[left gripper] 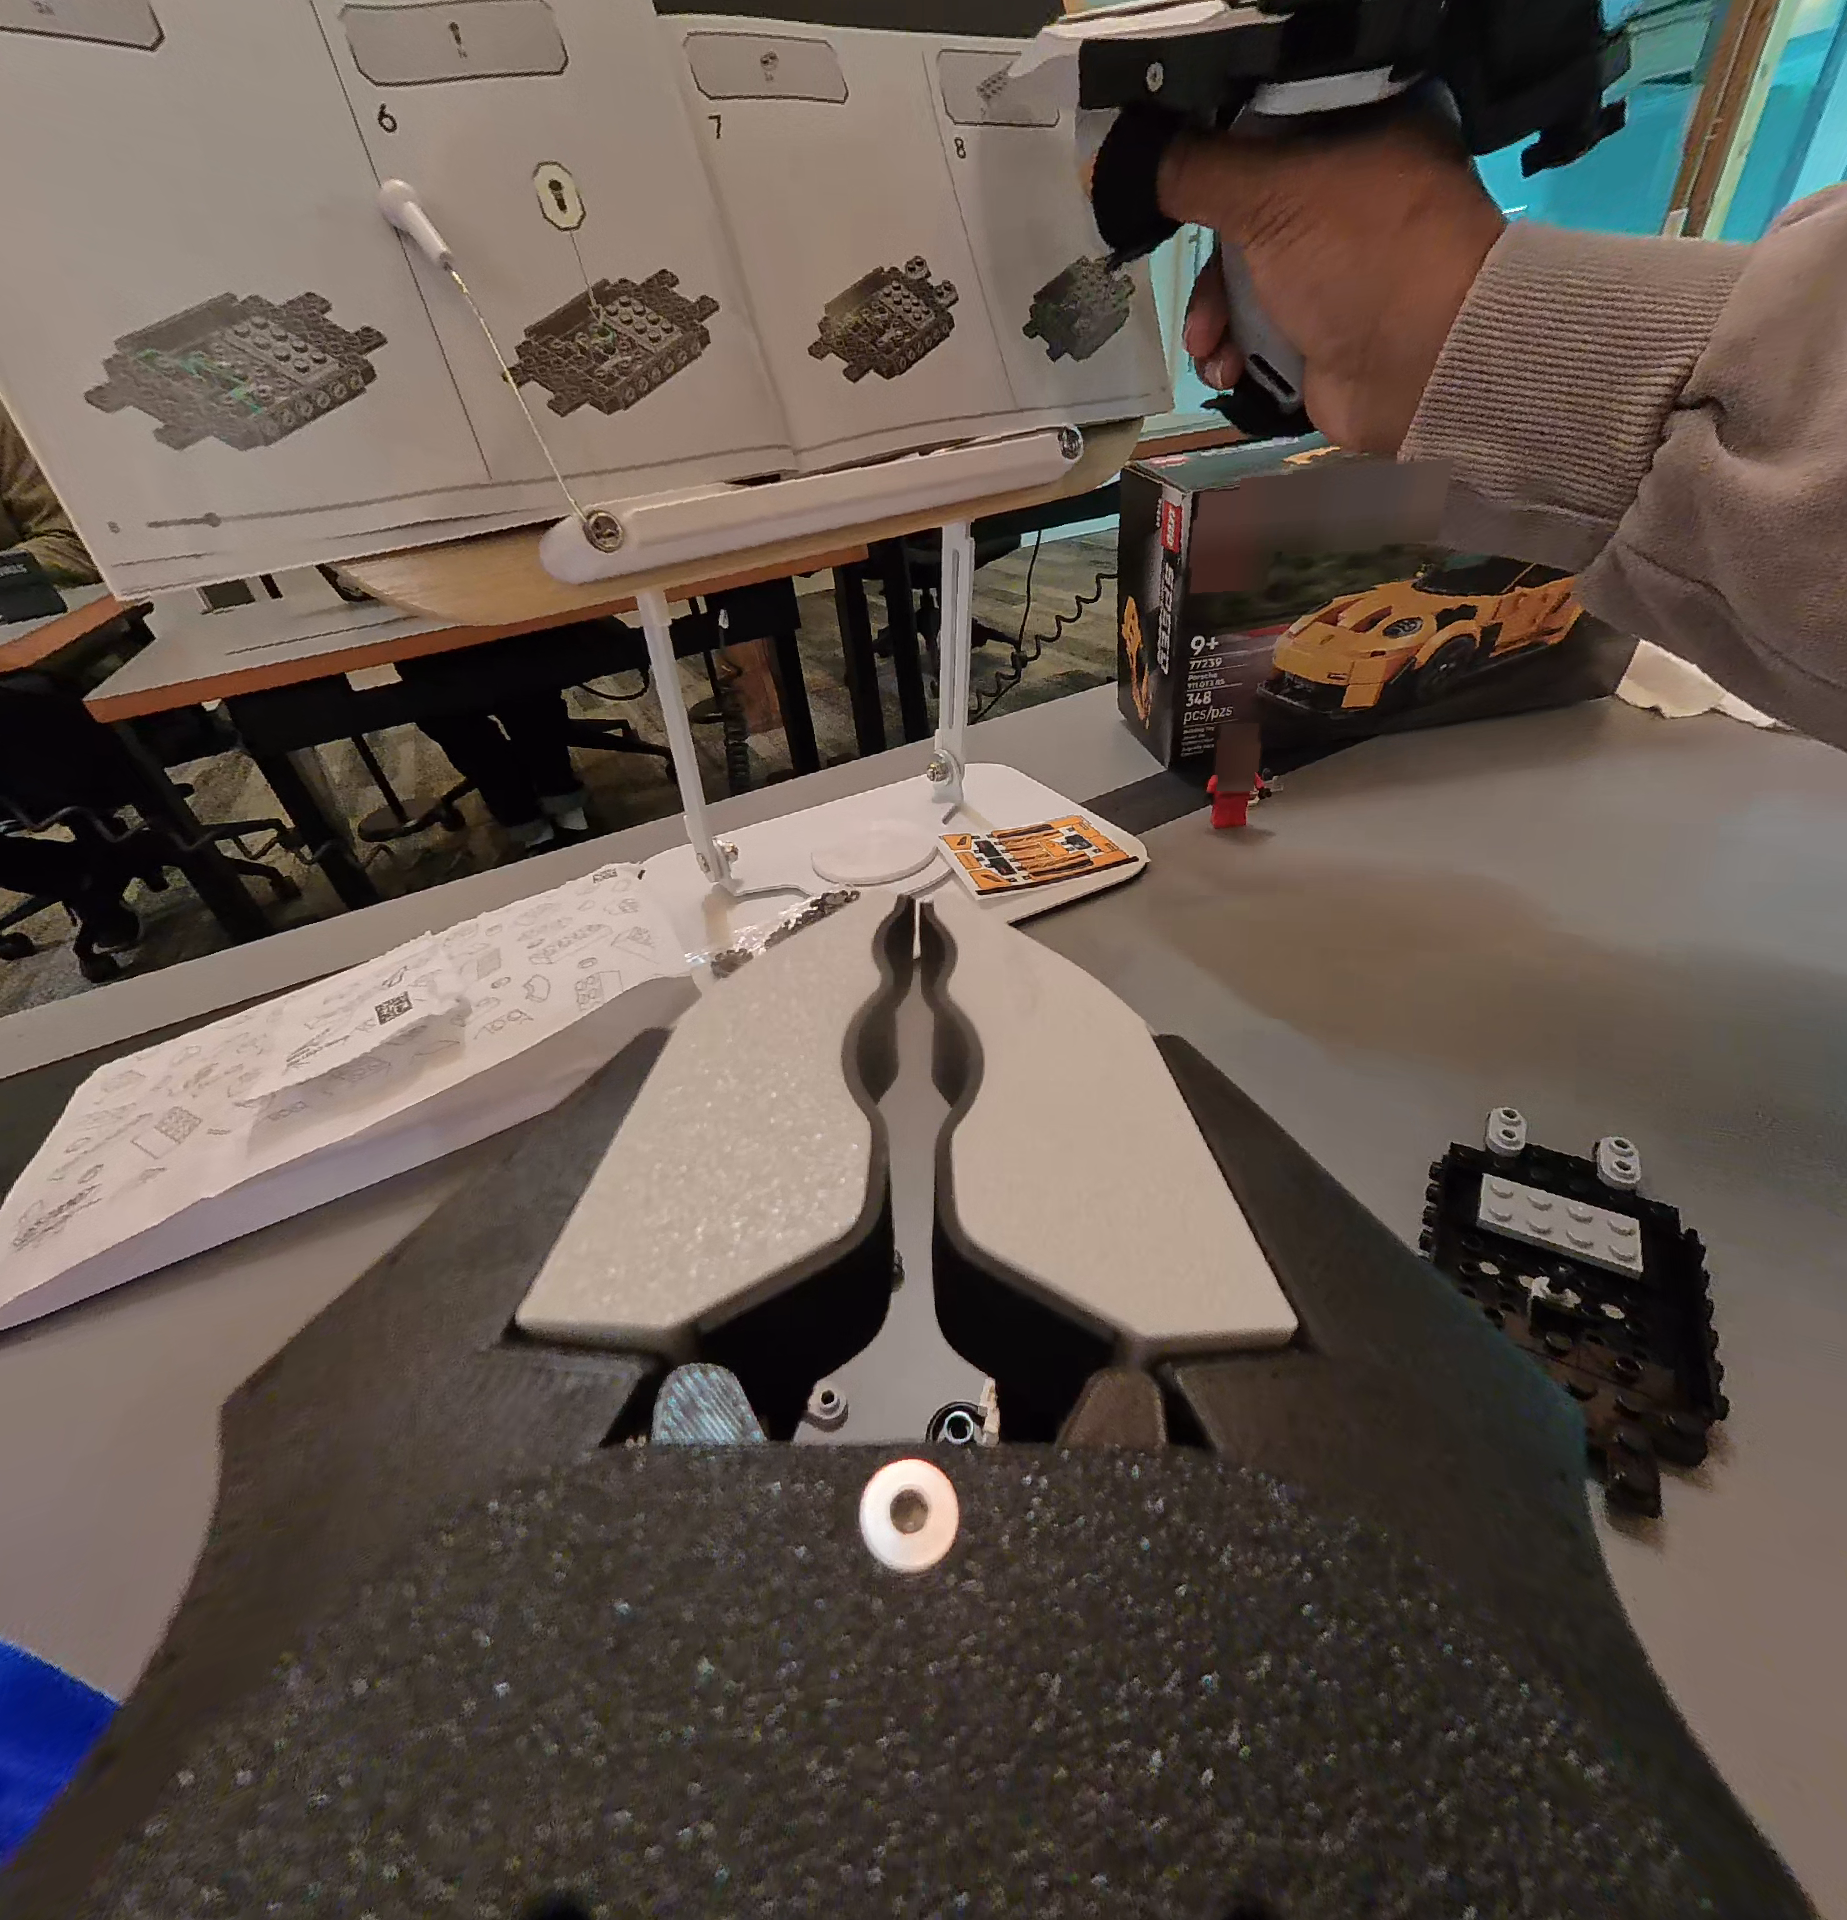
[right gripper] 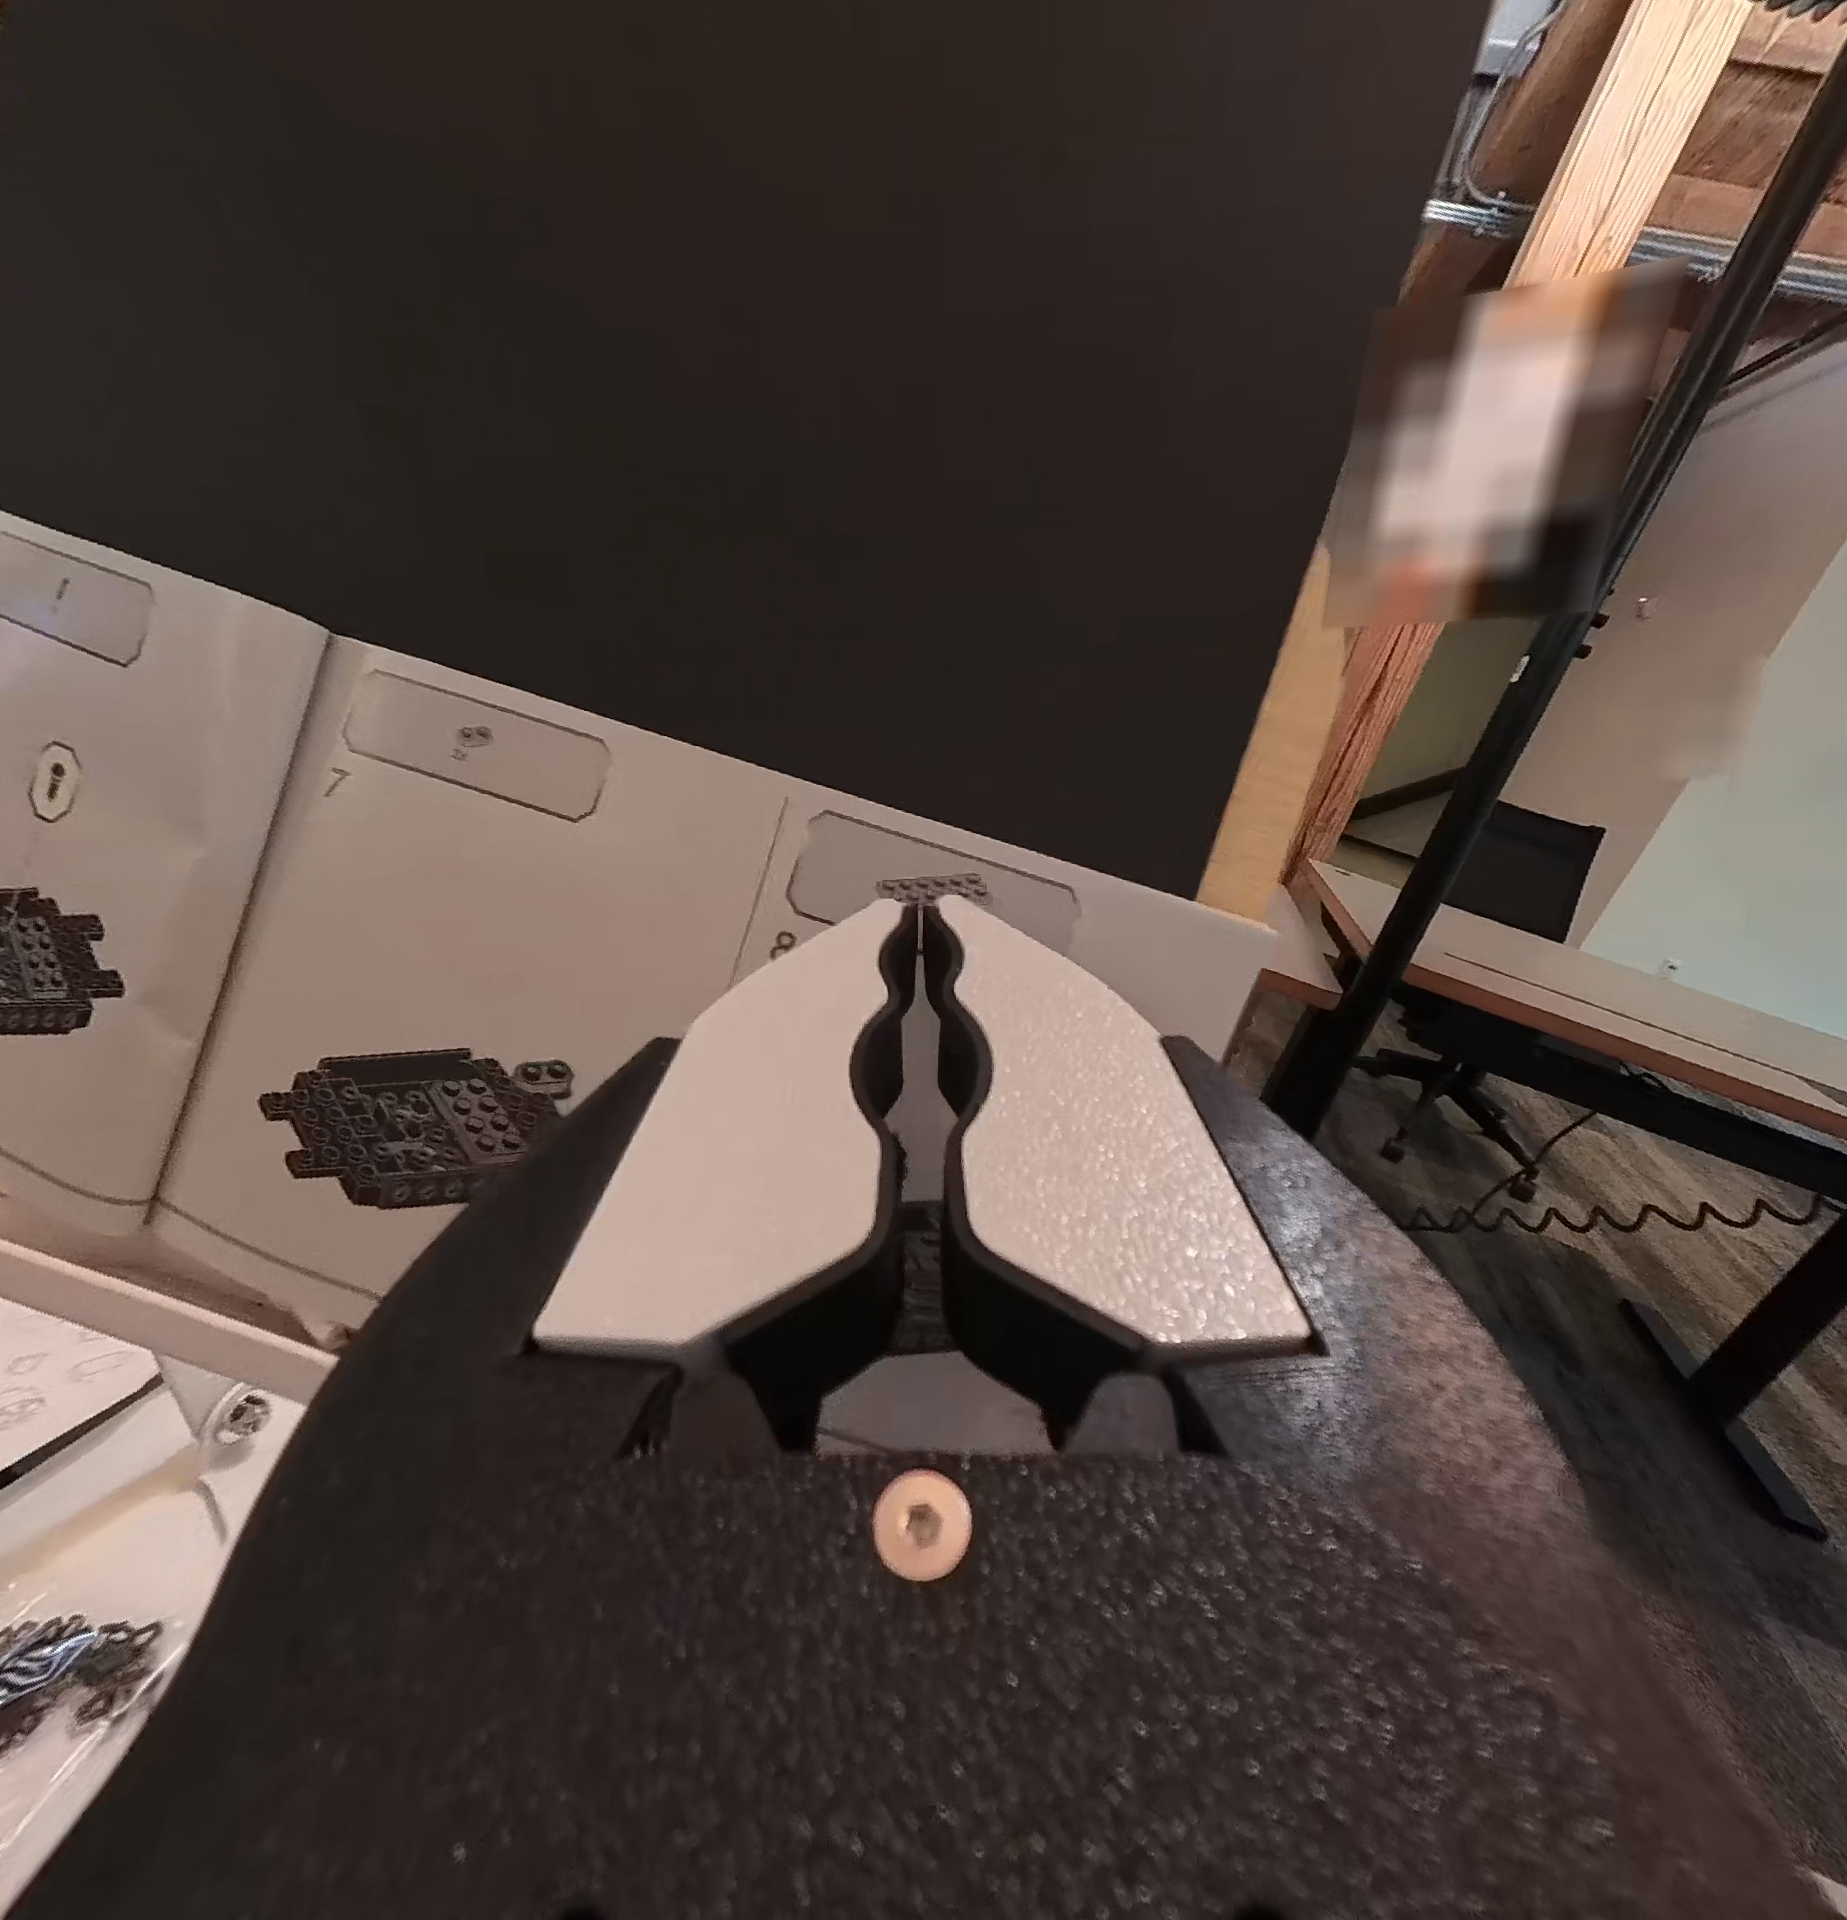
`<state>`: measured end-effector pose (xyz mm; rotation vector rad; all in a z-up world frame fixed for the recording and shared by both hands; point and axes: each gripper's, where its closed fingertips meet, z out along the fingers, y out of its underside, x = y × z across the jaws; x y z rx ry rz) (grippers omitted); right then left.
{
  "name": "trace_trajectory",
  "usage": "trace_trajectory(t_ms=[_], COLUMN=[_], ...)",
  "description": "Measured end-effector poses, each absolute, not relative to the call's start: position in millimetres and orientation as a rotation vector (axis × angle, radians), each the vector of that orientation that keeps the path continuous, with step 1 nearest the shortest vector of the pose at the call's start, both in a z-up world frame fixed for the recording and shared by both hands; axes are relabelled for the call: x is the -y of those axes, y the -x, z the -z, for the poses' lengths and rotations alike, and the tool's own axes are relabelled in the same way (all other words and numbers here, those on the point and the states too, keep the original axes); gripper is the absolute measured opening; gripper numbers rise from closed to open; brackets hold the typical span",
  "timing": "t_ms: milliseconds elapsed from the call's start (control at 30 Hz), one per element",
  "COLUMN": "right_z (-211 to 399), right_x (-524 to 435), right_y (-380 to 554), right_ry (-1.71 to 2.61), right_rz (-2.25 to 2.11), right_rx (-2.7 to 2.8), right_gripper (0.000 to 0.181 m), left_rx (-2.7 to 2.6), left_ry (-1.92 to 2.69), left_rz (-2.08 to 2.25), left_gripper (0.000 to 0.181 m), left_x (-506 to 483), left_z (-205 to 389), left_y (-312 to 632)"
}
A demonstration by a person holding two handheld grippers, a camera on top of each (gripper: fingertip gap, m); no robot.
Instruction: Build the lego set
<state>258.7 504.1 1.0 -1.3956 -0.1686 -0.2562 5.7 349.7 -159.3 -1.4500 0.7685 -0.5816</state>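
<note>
The instruction booklet [left gripper: 545, 260] is standing open on its stand [left gripper: 825, 499] at the tabletop's [left gripper: 1418, 935] far edge. The black lego chassis [left gripper: 1573, 1299] is sitting near the right edge. The left gripper [left gripper: 917, 914] is hovering clenched and empty; the right gripper [right gripper: 924, 914] is pinching the booklet's page edge.

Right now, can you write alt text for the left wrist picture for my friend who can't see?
A shut grey-and-black two-finger gripper points across a grey table at an open white instruction booklet on a stand. A half-built black brick car base sits to its right, near a dark box picturing an orange car.
</note>
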Motion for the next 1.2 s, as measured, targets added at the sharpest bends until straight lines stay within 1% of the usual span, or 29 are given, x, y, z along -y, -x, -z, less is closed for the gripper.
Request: trace_trajectory(t_ms=[333, 533, 700, 833, 867, 1000, 1100, 1133, 1200], right_z=[-0.4, 8.4, 38.8, 69.6, 74.3, 77.2, 67.3, 64.8, 62.6], right_x=[-499.8, -461.3, -425.0, -418.1, -418.0, -420.1, -419.1, -416.5, -405.7], right_y=[-269.5, -276.6, -280.6, -275.6, -274.3, -271.6, -268.3, -265.7, -258.3], right_ry=[1.404, 1.412, 1.470, 1.519, 1.522, 1.508, 1.496, 1.497, 1.497], right_rz=[0.261, 0.219, 0.246, 0.256, 0.262, 0.265, 0.228, 0.212, 0.186], right_rx=[0.159, 0.174, 0.174, 0.177, 0.178, 0.160, 0.166, 0.177, 0.212], right_gripper=[0.001, 0.000, 0.000, 0.000, 0.002, 0.018, 0.024, 0.022, 0.013], left_rx=[-0.775, -0.767, -0.763, -0.772, -0.775, -0.777, -0.766, -0.761, -0.758], left_ry=[1.453, 1.482, 1.498, 1.480, 1.475, 1.478, 1.494, 1.495, 1.495], left_rz=[0.582, 0.641, 0.701, 0.689, 0.678, 0.646, 0.648, 0.652, 0.656], left_gripper=[0.000, 0.000, 0.000, 0.001, 0.001, 0.000, 0.000, 0.000, 0.000], left_x=[-349.1, -346.8, -342.1, -339.7, -339.4, -342.0, -345.6, -346.3, -346.4], left_z=[160.6, 160.6, 160.9, 159.1, 158.7, 161.8, 164.6, 164.3, 163.8], left_y=[-6.9, -8.3, -13.2, -13.7, -13.2, -10.4, -8.7, -8.2, -8.0])
